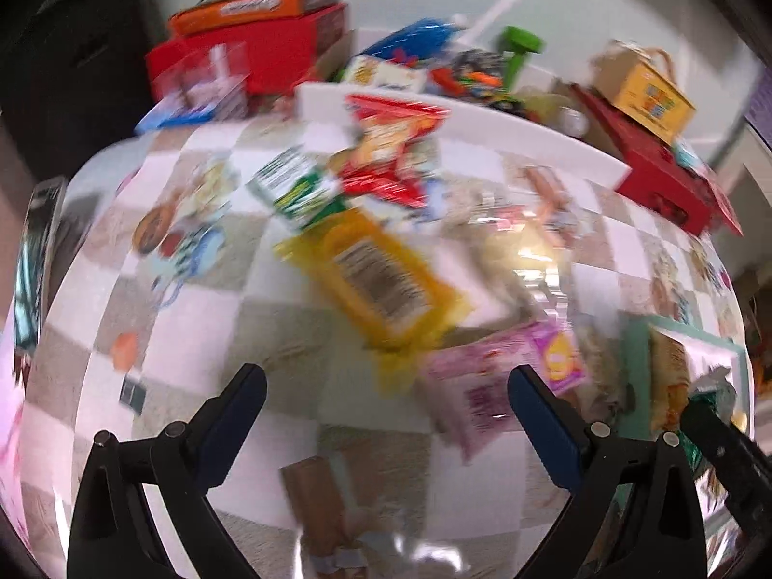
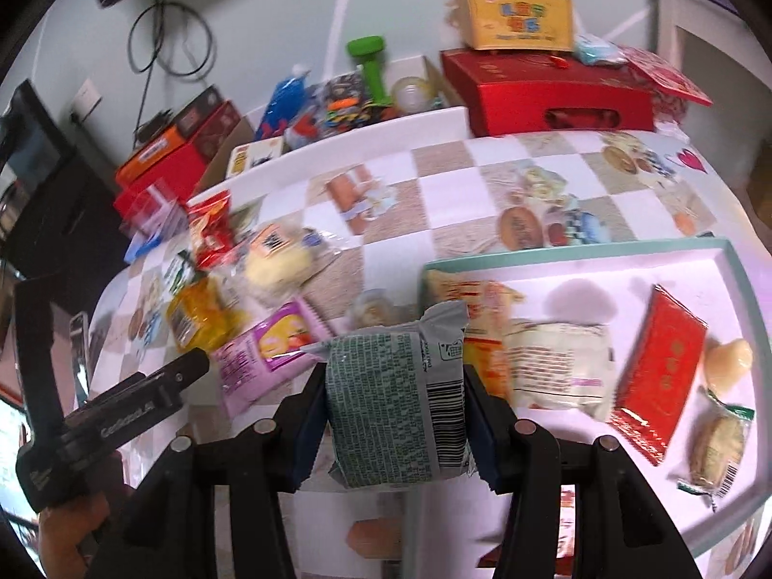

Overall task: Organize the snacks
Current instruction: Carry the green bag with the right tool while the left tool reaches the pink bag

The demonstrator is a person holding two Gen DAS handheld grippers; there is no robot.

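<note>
My right gripper (image 2: 395,410) is shut on a grey-green snack packet (image 2: 395,386) with a barcode, held above the near left corner of a teal-rimmed tray (image 2: 579,248). On the tray lie a red packet (image 2: 661,366), a white packet (image 2: 555,362), an orange packet (image 2: 482,309) and a cookie packet (image 2: 719,444). My left gripper (image 1: 386,400) is open and holds nothing, above the checkered cloth. Ahead of it, blurred, lie a yellow packet (image 1: 386,280), a pink packet (image 1: 487,386), a green-white packet (image 1: 299,188) and a red packet (image 1: 391,154).
Red boxes (image 2: 555,91) and a yellow gift box (image 2: 516,14) stand at the back right, and more red boxes (image 2: 164,159) at the back left. A green dumbbell (image 2: 371,67) and toys sit behind a white ledge (image 2: 376,130). A hand (image 2: 62,530) holds the left tool.
</note>
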